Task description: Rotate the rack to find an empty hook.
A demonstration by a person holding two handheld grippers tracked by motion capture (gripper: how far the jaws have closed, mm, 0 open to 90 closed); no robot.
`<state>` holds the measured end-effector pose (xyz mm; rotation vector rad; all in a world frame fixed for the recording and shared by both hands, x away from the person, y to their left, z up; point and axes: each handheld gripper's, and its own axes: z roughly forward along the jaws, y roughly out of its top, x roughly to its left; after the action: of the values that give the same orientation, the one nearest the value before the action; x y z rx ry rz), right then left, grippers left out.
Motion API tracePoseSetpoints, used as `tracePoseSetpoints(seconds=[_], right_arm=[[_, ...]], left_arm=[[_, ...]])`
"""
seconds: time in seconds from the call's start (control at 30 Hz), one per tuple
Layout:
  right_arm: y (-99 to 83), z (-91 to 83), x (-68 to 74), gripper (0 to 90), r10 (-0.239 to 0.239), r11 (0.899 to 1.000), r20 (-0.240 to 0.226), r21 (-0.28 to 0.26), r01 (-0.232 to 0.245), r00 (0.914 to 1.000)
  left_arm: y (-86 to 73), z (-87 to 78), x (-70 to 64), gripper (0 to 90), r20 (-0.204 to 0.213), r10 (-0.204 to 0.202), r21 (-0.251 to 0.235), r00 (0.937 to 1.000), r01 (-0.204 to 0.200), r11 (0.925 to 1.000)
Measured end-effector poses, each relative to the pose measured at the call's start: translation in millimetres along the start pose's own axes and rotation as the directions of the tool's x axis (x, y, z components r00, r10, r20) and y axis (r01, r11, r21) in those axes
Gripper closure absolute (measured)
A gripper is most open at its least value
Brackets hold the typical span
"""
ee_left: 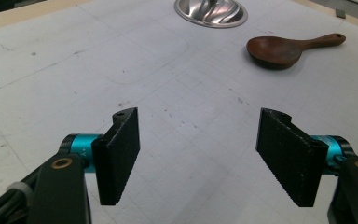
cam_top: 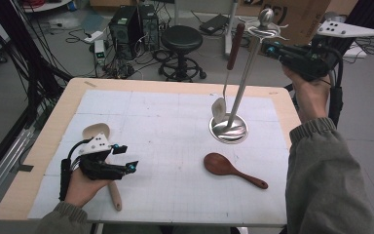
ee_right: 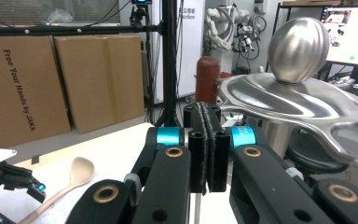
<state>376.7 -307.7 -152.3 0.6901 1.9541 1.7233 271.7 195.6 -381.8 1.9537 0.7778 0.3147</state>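
The right gripper is hovering raised beside the rack top, jaws pressed together; the left gripper is resting low, jaws apart, partly covering the pale spoon

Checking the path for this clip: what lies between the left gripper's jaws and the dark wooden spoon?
Nothing: the left gripper view shows bare white mat between the open left gripper and the dark wooden spoon.
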Motion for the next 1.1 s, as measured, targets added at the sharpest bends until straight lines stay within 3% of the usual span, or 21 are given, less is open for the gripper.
tracePoseSetpoints(seconds=[0.53,0.87,1.1], right_arm=[[1.6,15.4,7.5,89.5,0.000,1.000,0.020,0.001,0.000,0.9998],[-3.7,8.3,4.6,89.5,0.002,1.000,0.010,0.006,-0.002,0.9999],[-12.8,-6.6,-2.2,89.5,0.008,1.000,0.009,0.005,-0.008,0.9999]], left_arm=[[0.2,-0.3,-0.1,30.9,0.000,0.003,0.000,1.0000,-0.003,1.0000],[0.3,-0.9,-0.3,30.9,0.001,0.001,-0.002,1.0000,-0.001,1.0000],[0.4,-0.6,-0.2,30.8,0.000,0.002,-0.001,1.0000,-0.002,1.0000]])
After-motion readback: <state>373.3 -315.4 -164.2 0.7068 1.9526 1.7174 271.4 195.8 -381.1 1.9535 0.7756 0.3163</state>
